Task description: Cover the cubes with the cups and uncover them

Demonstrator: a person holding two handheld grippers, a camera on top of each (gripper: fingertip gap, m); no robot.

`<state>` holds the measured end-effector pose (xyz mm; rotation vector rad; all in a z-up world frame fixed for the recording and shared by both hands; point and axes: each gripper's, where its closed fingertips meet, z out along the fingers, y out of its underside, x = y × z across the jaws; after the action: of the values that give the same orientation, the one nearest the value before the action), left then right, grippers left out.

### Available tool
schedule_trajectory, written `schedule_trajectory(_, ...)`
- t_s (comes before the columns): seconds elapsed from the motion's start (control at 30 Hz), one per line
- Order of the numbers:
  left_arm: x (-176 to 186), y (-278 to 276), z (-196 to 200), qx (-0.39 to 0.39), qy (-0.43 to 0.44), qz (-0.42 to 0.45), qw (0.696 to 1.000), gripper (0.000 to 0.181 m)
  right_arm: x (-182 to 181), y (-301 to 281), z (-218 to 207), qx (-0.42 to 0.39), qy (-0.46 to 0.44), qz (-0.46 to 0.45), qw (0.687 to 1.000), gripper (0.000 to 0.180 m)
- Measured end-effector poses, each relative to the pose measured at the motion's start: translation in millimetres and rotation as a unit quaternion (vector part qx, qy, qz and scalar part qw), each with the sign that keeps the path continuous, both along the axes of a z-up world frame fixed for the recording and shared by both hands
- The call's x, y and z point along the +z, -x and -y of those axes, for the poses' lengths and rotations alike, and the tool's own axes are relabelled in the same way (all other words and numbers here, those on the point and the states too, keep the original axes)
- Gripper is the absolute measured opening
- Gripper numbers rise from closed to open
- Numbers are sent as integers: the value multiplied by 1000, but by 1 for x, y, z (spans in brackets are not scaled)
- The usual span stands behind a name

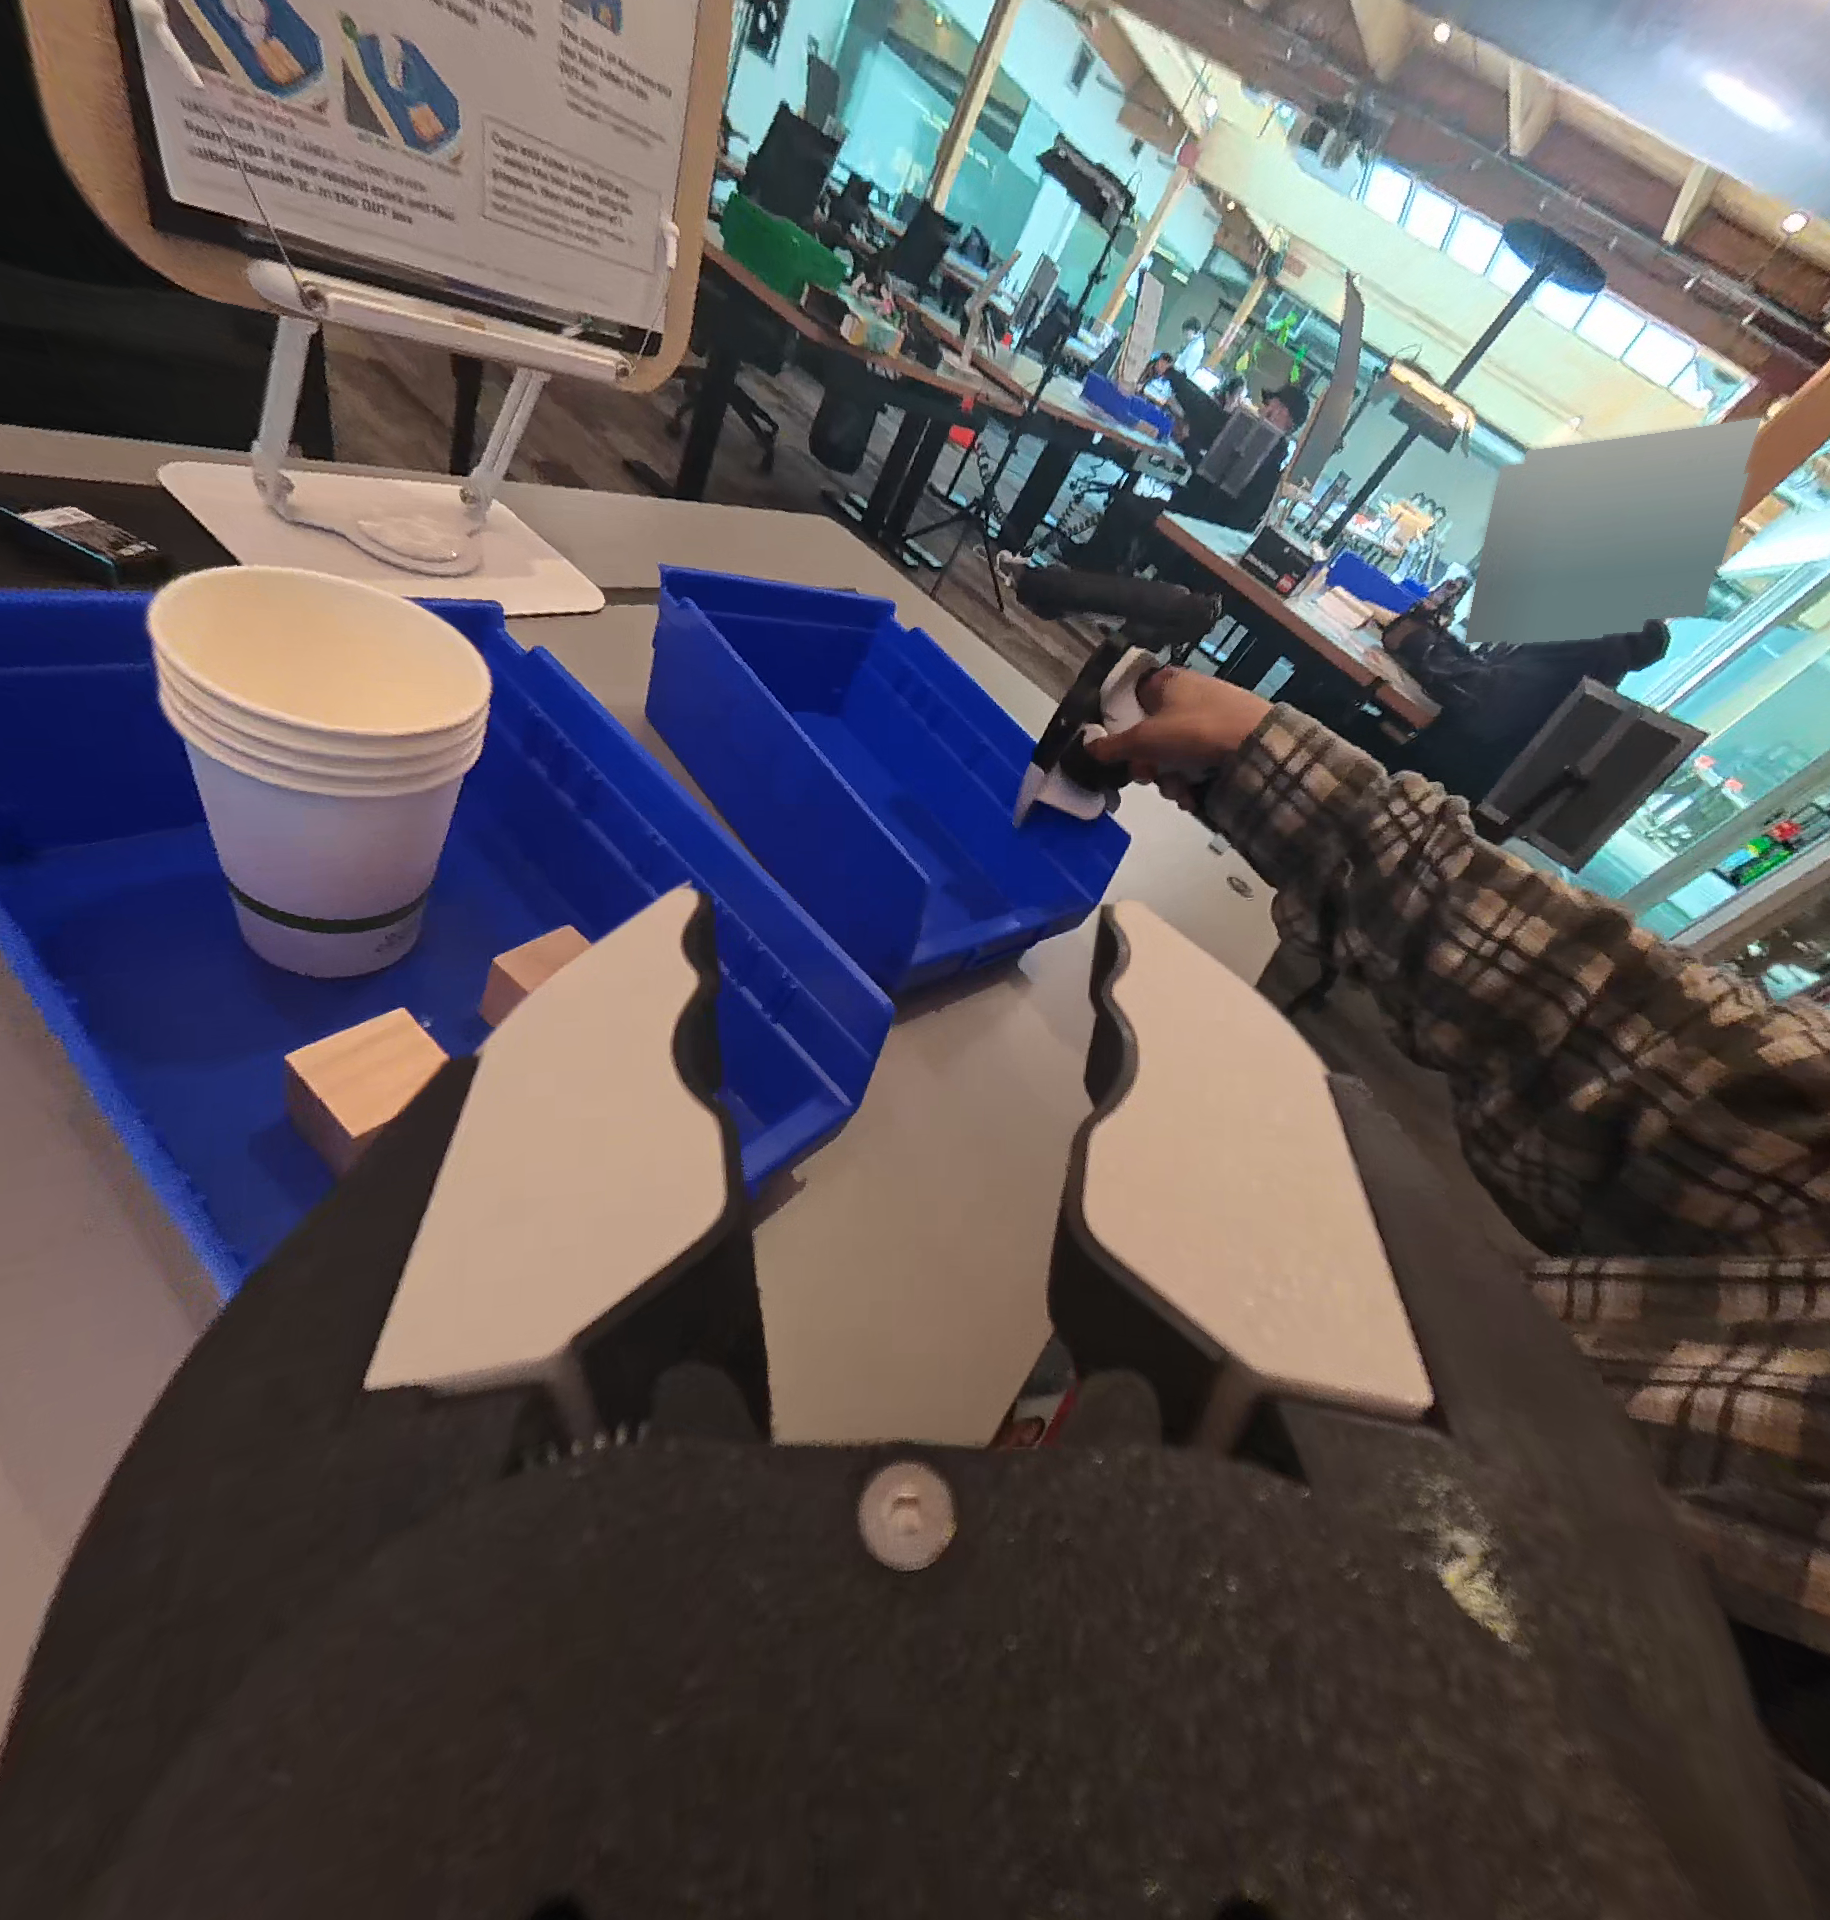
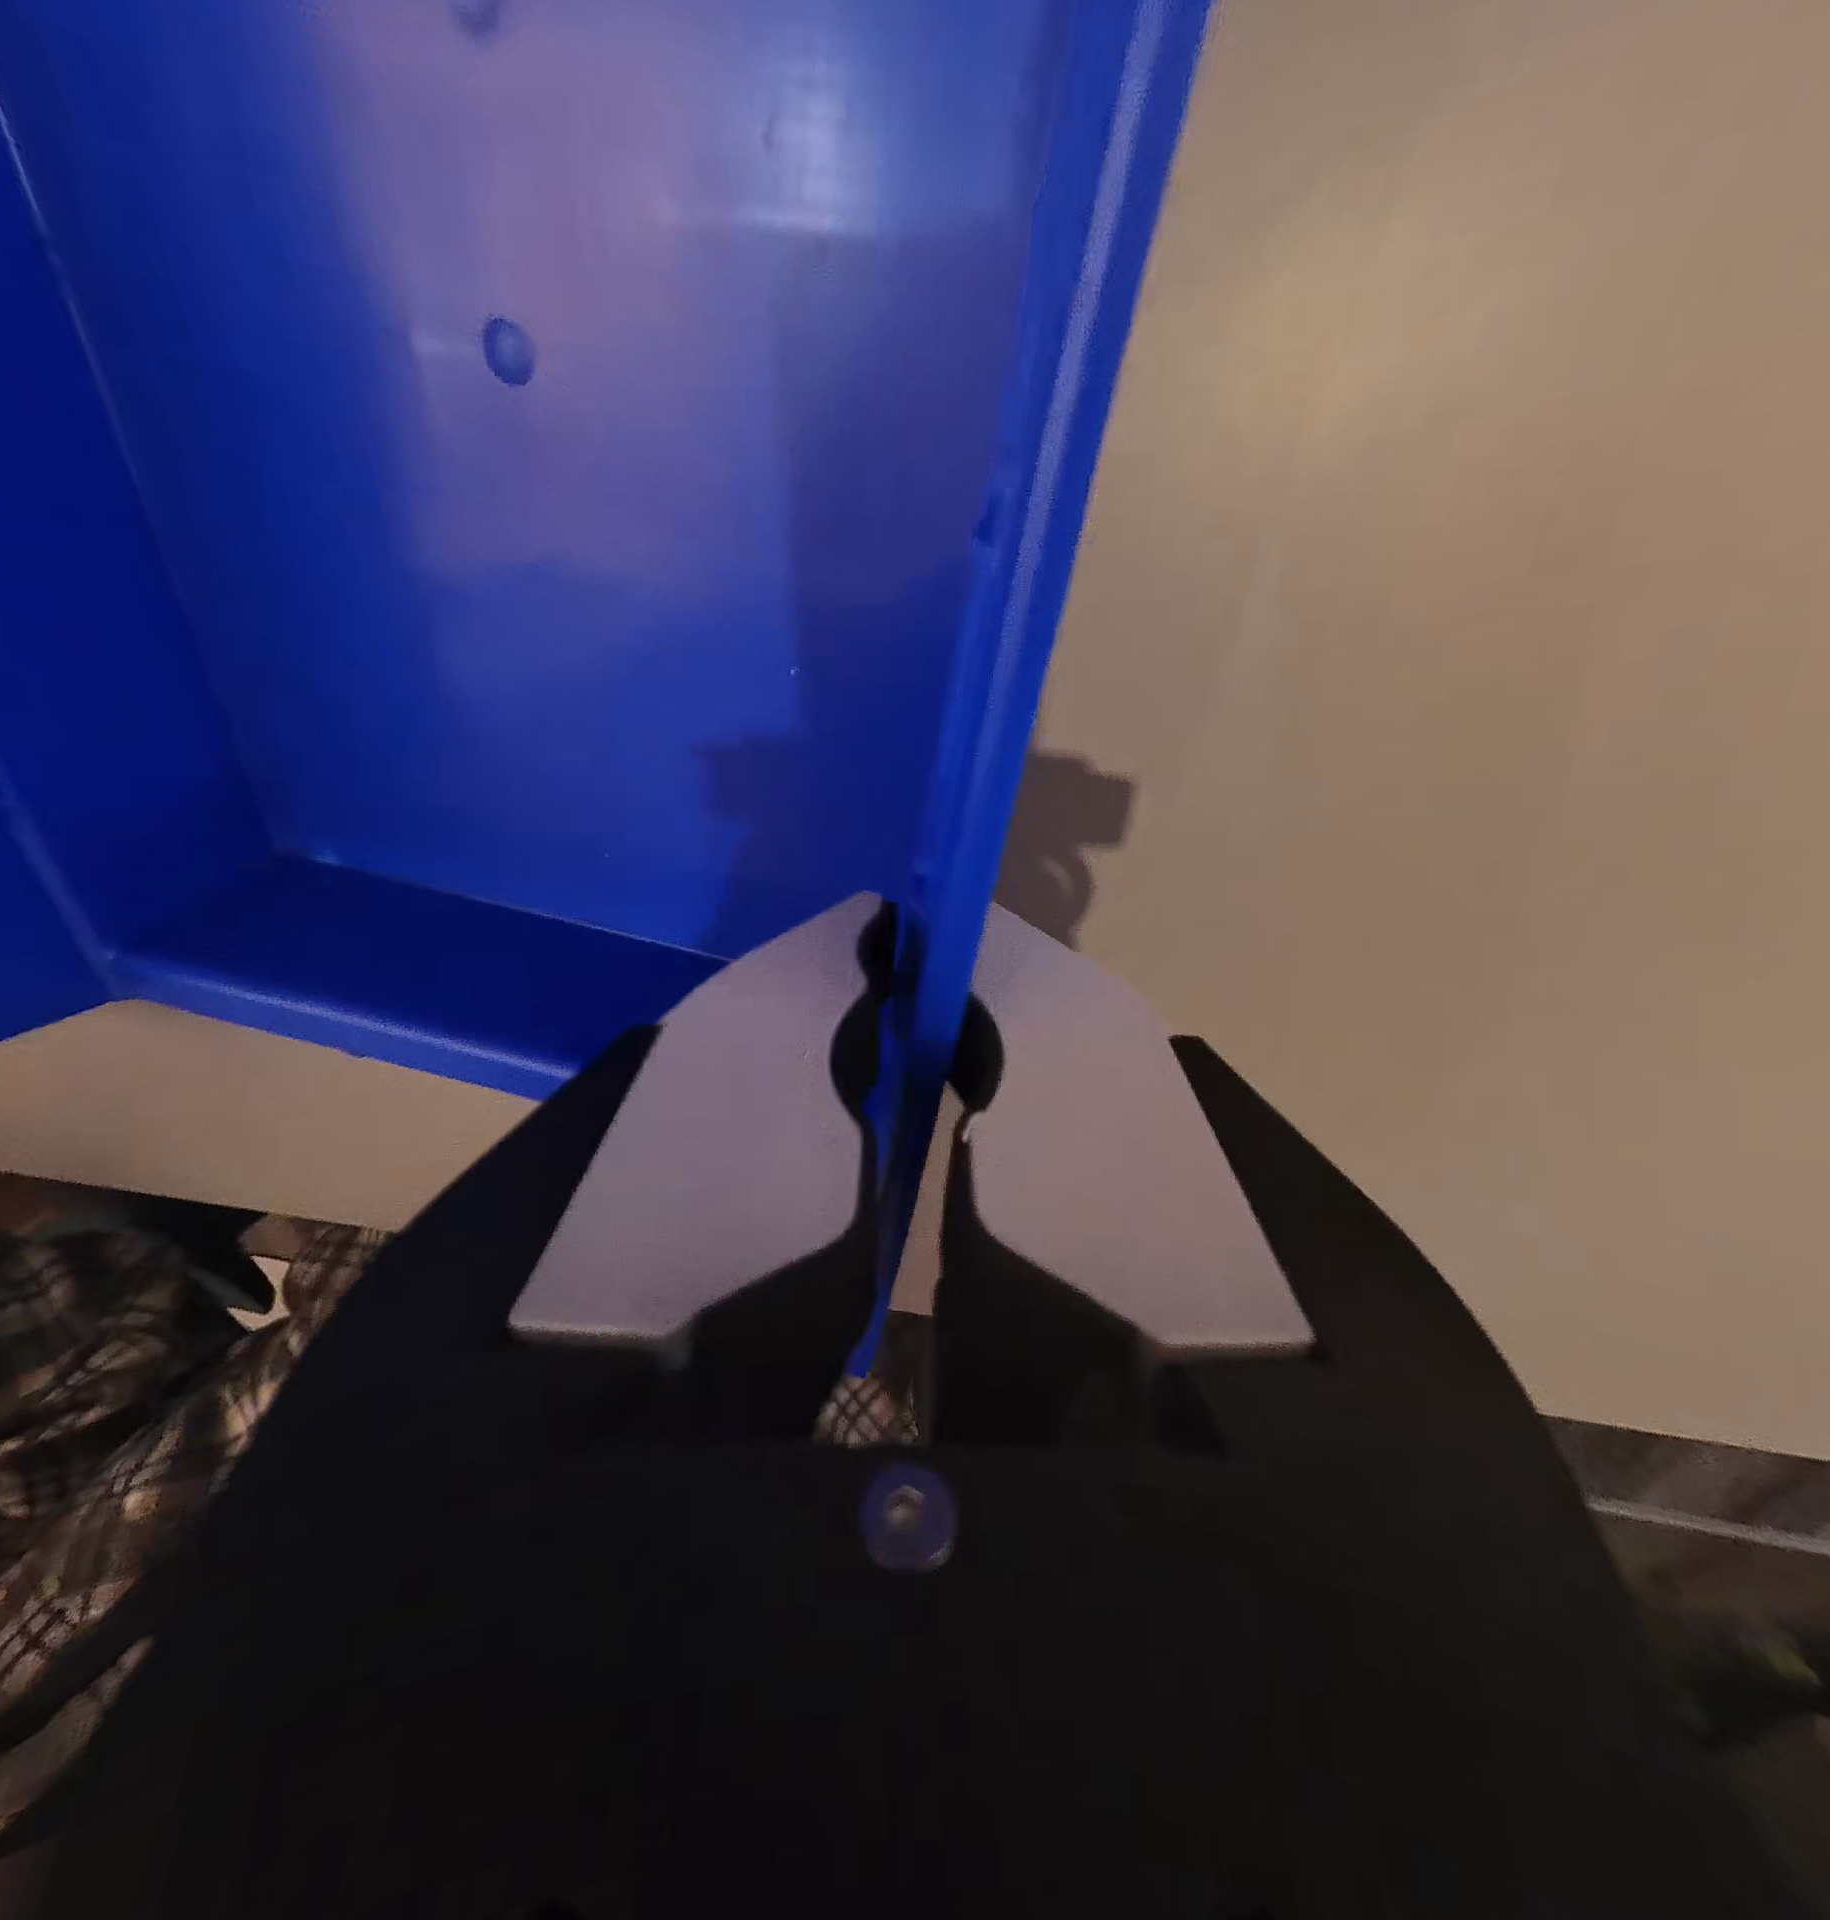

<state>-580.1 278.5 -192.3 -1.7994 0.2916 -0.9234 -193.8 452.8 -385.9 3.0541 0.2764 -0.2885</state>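
Printed instruction sheet (image 1: 423, 135) on a white stand (image 1: 391, 520) bears text and diagrams; cup stack (image 1: 324, 769) carries a faint mark.

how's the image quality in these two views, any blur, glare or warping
Left wrist view: strong wide-angle warping bends the room behind; the stack of white paper cups and pale wooden cubes are sharp, the edges smeared. Right wrist view: soft and blurred, with pale glare on the floor of the empty blue plastic bin and a dark shadow on the beige tabletop beside the right gripper.
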Motion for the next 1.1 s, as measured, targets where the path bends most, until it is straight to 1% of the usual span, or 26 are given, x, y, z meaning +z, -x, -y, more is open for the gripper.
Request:
schedule_trajectory(0.07, 0, 1, 3, -15, 4, 10, 1000, 69, 0, -4, -2, -10, 3, -9, 1000, 7)
schedule_trajectory(0.13, 1, 5, 4, -15, 2, 15, 1000, 68, 0, -16, -5, -13, 3, 3, 1000, 6)
schedule_trajectory(0.23, 4, 10, 5, -8, -7, 18, 1000, 68, 2, -43, -9, -9, 8, 29, 1000, 5)
schedule_trajectory(0.37, 7, 12, 3, 1, -20, 20, 1000, 66, 6, -85, -20, -13, 10, 36, 999, 5)
schedule_trajectory(0.77, -21, -6, -27, 0, 15, 1, 1000, 63, 9, -222, -40, -16, 17, 65, 998, 7)
schedule_trajectory(0.93, -28, -17, -36, -5, 23, -6, 1000, 62, 5, -262, -46, -37, 22, 68, 997, 6)
schedule_trajectory(1.1, -31, -22, -41, -3, 21, -9, 1000, 61, 3, -290, -52, -58, 22, 67, 996, 5)
